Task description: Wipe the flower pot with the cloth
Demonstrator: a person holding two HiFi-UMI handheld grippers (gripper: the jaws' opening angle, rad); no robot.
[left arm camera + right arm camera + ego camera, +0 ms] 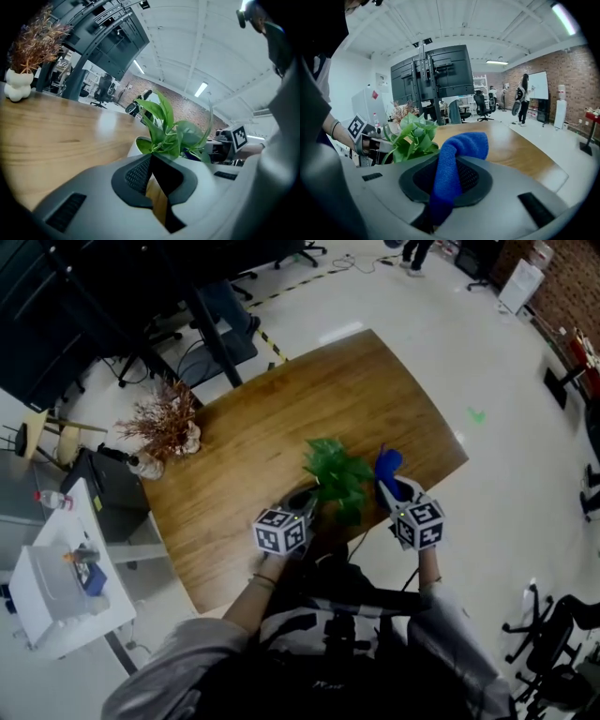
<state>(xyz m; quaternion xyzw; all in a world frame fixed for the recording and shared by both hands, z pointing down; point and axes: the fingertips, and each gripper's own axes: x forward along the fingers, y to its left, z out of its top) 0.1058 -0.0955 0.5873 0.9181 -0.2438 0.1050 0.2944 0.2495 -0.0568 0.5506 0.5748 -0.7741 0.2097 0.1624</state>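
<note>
A leafy green plant (333,474) stands near the front edge of the wooden table (281,418). Its white pot (134,146) shows only in the left gripper view, just beyond the jaws. My left gripper (304,503) sits close against the plant's left side; its jaws (151,157) meet at the tips with nothing between them. My right gripper (390,487) is just right of the plant and is shut on a blue cloth (387,465). The cloth (452,164) stands up out of the jaws and folds over at the top. The plant (411,133) lies to its left.
A dried brown flower bunch in a lumpy white vase (167,432) stands at the table's far left corner. A white cart (66,587) and a dark stand (202,320) are on the floor to the left. A person (524,99) stands far off.
</note>
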